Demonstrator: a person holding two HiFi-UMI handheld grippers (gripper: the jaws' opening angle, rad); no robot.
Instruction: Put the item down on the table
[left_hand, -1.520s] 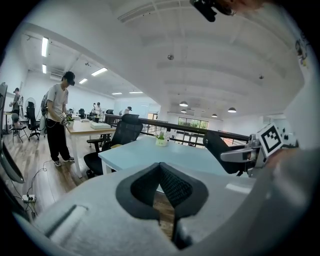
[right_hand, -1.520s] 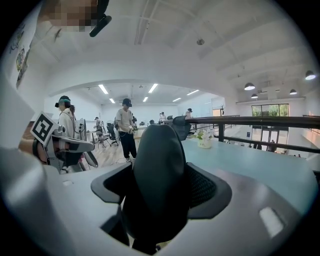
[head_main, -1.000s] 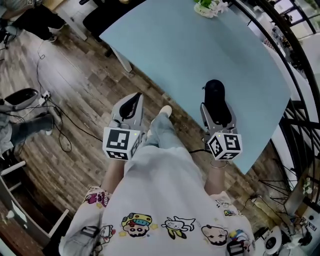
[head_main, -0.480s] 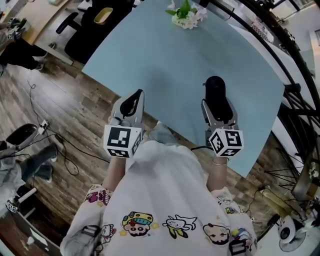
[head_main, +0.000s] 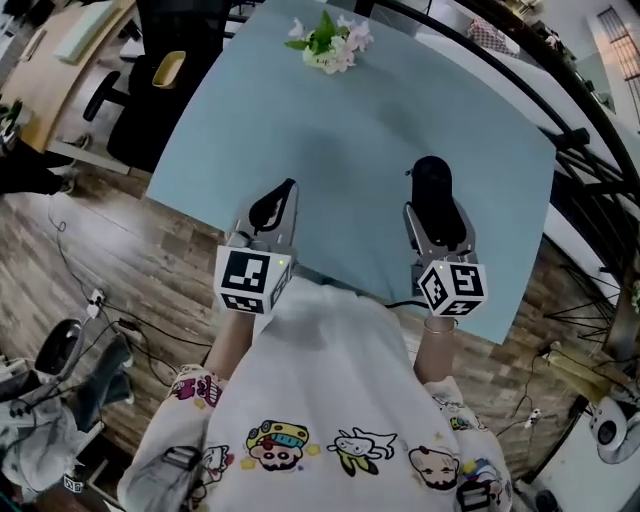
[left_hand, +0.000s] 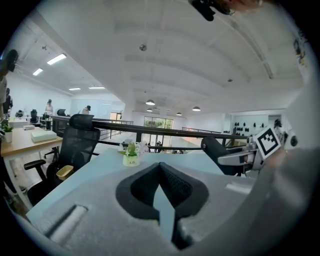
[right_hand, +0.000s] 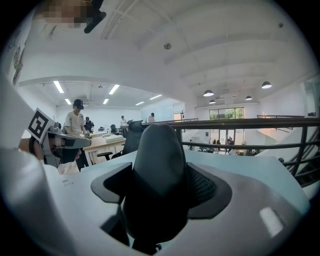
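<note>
My right gripper (head_main: 435, 215) is shut on a black rounded oblong item (head_main: 430, 178) and holds it above the near right part of the light-blue table (head_main: 360, 130). In the right gripper view the item (right_hand: 157, 170) stands upright between the dark pads and fills the gap of the right gripper (right_hand: 160, 186). My left gripper (head_main: 284, 192) hovers over the table's near edge with its tips together and nothing in them. In the left gripper view the left gripper (left_hand: 161, 167) has its pads meeting at the tip.
A small white pot of flowers (head_main: 325, 45) stands at the table's far side, also visible as the pot (left_hand: 131, 156) in the left gripper view. A black office chair (head_main: 165, 90) is left of the table, a black railing (head_main: 585, 150) on the right. Cables lie on the wooden floor (head_main: 120, 270).
The person has stepped up to the table, so both grippers now hang over its surface instead of its edge and the floor. The right gripper still holds the black item.
</note>
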